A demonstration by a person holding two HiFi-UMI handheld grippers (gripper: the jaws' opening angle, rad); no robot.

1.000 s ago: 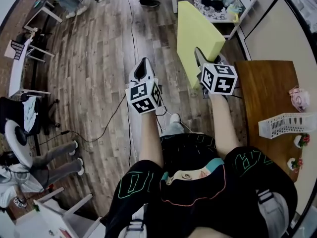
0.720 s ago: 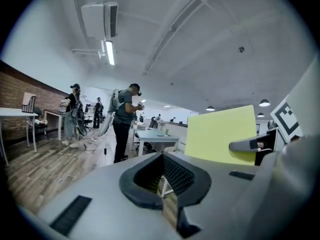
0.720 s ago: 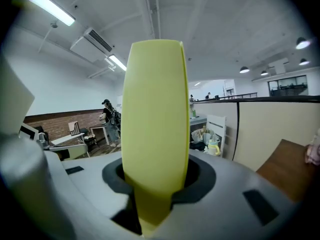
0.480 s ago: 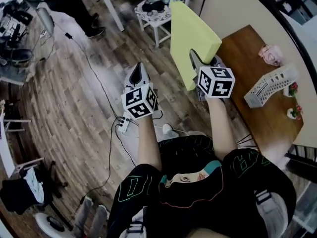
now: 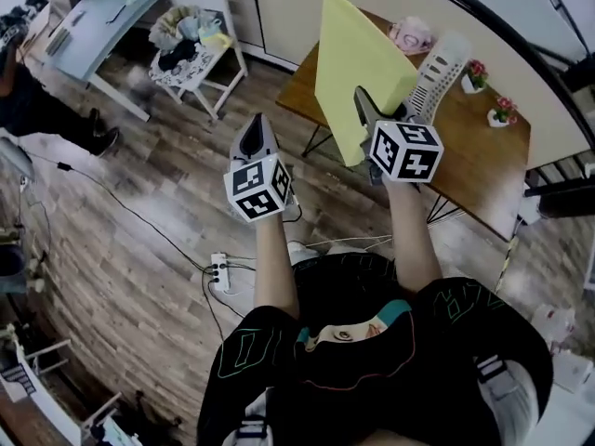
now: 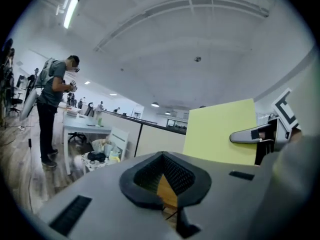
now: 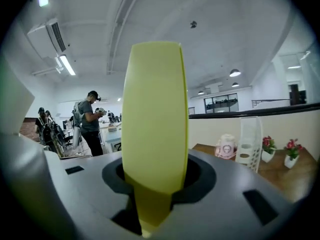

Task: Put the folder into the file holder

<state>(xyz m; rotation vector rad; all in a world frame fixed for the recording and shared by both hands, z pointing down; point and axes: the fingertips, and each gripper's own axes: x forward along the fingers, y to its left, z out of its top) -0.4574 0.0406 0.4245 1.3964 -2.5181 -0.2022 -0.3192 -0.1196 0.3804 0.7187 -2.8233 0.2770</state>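
A yellow-green folder [image 5: 358,72] stands upright in my right gripper [image 5: 369,110], which is shut on its lower edge. In the right gripper view the folder [image 7: 155,119] rises edge-on from between the jaws of that gripper [image 7: 155,184]. Behind the folder, a white mesh file holder [image 5: 437,72] stands on the brown table [image 5: 483,156]; it shows as the file holder [image 7: 248,139] to the right in the right gripper view. My left gripper [image 5: 257,139] hovers over the floor left of the folder, jaws together with nothing in them. The left gripper view looks over its jaws [image 6: 165,184] to the folder [image 6: 220,131].
A pink object [image 5: 412,35] and two small flower pots [image 5: 476,74] [image 5: 504,110] share the table with the holder. A cluttered white stool [image 5: 191,49] and a grey desk [image 5: 102,21] stand far left. A power strip [image 5: 220,272] with cables lies on the wood floor. A person [image 6: 52,109] stands by the desk.
The whole view has swung round: the table and file holder moved from the right edge to directly ahead. Both grippers turned along with it, the right still holding the folder.
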